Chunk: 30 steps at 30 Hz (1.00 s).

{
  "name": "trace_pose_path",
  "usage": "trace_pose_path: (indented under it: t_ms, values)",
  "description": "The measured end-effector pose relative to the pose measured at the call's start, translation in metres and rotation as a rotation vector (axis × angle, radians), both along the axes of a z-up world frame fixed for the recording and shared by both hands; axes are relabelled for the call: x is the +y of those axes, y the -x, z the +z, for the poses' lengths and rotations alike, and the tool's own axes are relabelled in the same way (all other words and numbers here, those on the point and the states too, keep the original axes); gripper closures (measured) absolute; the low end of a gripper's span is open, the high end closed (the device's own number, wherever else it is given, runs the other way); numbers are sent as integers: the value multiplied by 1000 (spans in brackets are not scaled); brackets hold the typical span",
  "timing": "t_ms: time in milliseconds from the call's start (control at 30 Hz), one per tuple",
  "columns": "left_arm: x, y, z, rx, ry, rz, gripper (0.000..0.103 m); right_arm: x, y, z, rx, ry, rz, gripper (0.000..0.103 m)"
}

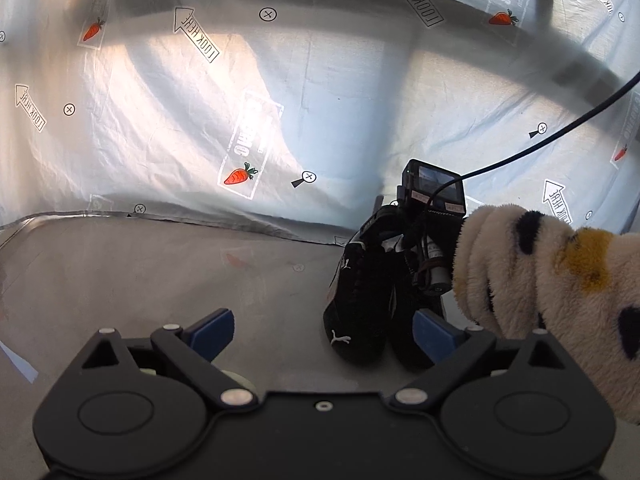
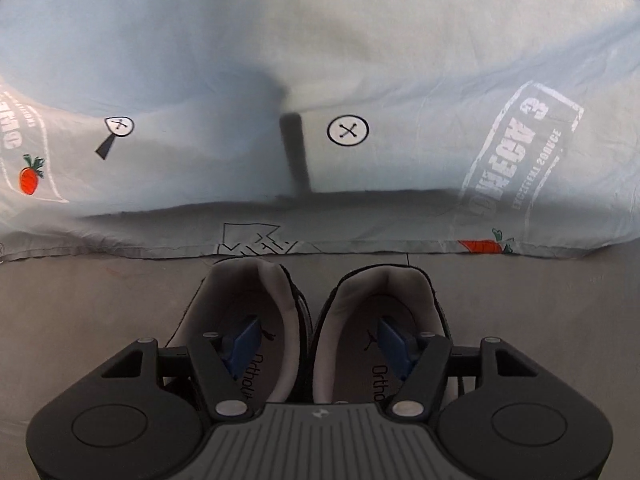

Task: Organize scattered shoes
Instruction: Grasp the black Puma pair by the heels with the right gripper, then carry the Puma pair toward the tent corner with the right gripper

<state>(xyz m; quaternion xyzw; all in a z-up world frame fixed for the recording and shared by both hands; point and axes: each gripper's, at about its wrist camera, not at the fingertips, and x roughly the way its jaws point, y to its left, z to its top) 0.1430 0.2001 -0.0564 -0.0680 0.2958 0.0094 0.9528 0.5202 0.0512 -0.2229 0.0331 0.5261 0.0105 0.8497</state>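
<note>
The left gripper (image 1: 324, 334), black with blue pads, hangs over bare grey floor (image 1: 140, 272) with its jaws spread wide and nothing between them. To the far side, a pale printed sheet (image 1: 280, 120) with orange carrots, arrows and crossed circles rises behind the floor, its hem lying along the floor's far edge. Right of the left gripper's middle, a pair of black suede sneakers (image 1: 360, 300) stands on the floor, side by side and touching, toes toward the near side and heels close to the sheet's hem. The right gripper (image 2: 316, 346) points steeply down into this pair: one blue pad sits inside the left shoe's grey-lined opening, the other inside the right shoe's, so the jaws straddle the two inner walls that meet between them. Whether the pads press on those walls cannot be told. In the left wrist view a hand in a fluffy cream glove (image 1: 552, 292) with black and mustard patches grips the right gripper's handle, and a black cable (image 1: 560, 136) runs off to the far right.
</note>
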Motion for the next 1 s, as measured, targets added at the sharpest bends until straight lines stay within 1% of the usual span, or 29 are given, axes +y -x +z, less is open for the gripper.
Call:
trace_pose_path:
  t_ms: [67, 133, 167, 200, 233, 267, 367, 433, 467, 500, 567, 600, 700, 767, 867, 967, 1000]
  values:
    - [2, -2, -6, 21, 9, 0, 6, 0, -4, -10, -7, 9, -11, 40]
    - [3, -5, -11, 41, 19, 4, 6, 5, -3, -14, -63, 69, 31, 43]
    - [4, -6, -14, 54, 29, 5, 6, 6, 0, -15, -87, 82, 45, 48]
    - [4, -8, -16, 63, 37, 8, 6, 6, 3, -15, -108, 82, 57, 50]
    - [4, -9, -16, 64, 42, 11, 6, 5, 6, -15, -124, 77, 61, 53]
    - [4, -9, -16, 63, 44, 16, 6, 3, 8, -15, -136, 66, 56, 60]
    - [4, -11, -13, 45, 41, 27, 6, -11, 20, -12, -203, -4, 4, 64]
    - [3, -10, -10, 36, 29, 33, 6, -20, 37, -3, -291, -50, -5, 65]
    - [2, -9, -8, 34, 16, 37, 6, -24, 45, 3, -332, -77, -6, 65]
    - [1, -8, -7, 34, 8, 38, 6, -32, 61, 13, -407, -116, 1, 65]
    - [0, -6, -5, 36, 5, 35, 6, -42, 85, 28, -517, -154, 22, 65]
    - [-1, -5, -5, 38, 7, 32, 6, -49, 105, 39, -590, -159, 35, 65]
    - [-5, -2, -1, 40, 20, 14, 6, -58, 142, 69, -727, -132, 57, 65]
    - [-11, 1, 2, 31, 5, -3, 6, -60, 161, 88, -836, -90, 92, 67]
    - [-23, 5, 8, 9, -21, -22, 6, -64, 179, 119, -979, -61, 124, 69]
    - [-33, 12, 16, -17, -22, -33, 6, -77, 185, 152, -1083, -54, 121, 69]
    - [-36, 14, 18, -23, -18, -37, 6, -83, 189, 167, -1130, -32, 113, 69]
